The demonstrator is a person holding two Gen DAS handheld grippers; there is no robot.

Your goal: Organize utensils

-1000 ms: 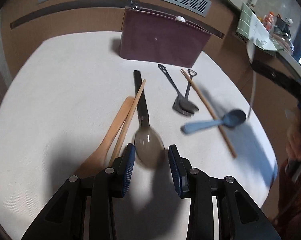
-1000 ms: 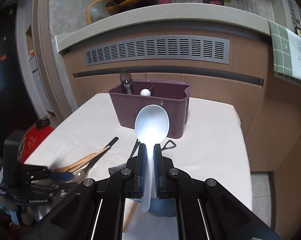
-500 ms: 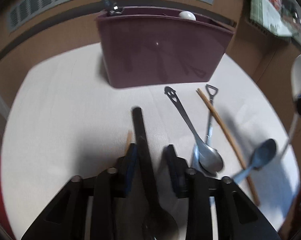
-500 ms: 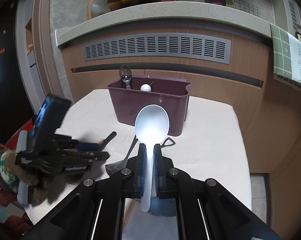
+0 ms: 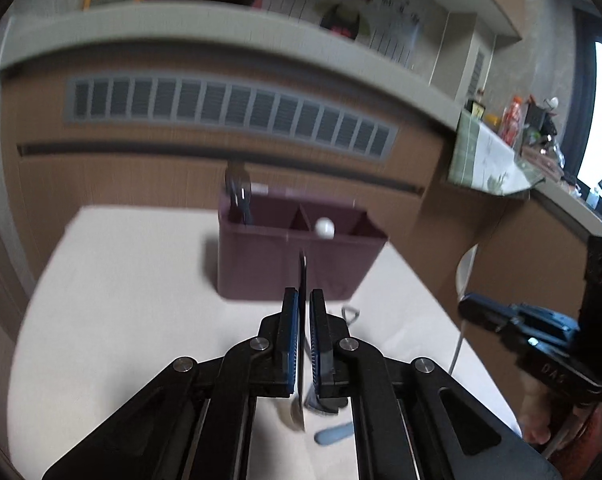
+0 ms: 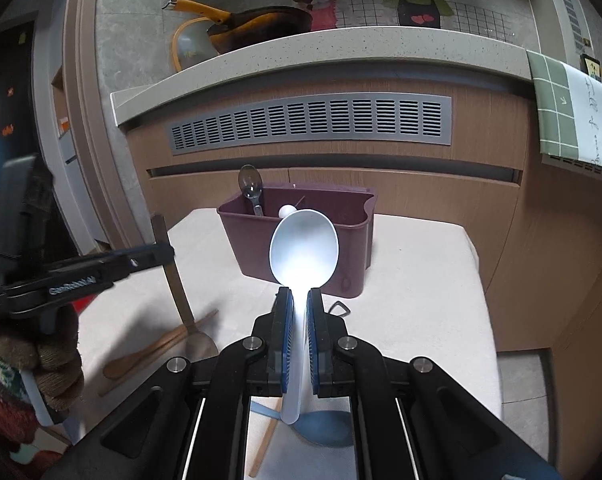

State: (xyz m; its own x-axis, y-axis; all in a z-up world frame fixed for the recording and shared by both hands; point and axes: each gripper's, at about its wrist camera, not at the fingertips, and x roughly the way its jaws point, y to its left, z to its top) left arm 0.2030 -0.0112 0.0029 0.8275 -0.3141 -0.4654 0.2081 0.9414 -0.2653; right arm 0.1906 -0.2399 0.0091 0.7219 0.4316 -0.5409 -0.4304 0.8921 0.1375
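Observation:
A maroon utensil caddy [image 5: 297,260] [image 6: 297,248] stands at the back of the white table; a metal spoon [image 6: 251,188] and a white-tipped utensil [image 6: 287,211] stand in it. My left gripper [image 5: 304,300] is shut on the dark-handled spoon [image 5: 302,276], held upright above the table; in the right wrist view the spoon [image 6: 179,280] hangs bowl down from that gripper [image 6: 157,256]. My right gripper [image 6: 297,300] is shut on the white spoon [image 6: 303,248], bowl up, in front of the caddy.
A wooden spoon and chopstick [image 6: 157,350] lie on the table at left. A blue spoon [image 6: 321,428] and another chopstick [image 6: 265,448] lie under my right gripper. A wooden cabinet with a grey vent [image 6: 309,124] stands behind the table.
My left gripper closed on the dark-handled spoon, lifted it off the table and tilted up toward the caddy. My right gripper held the white spoon almost still.

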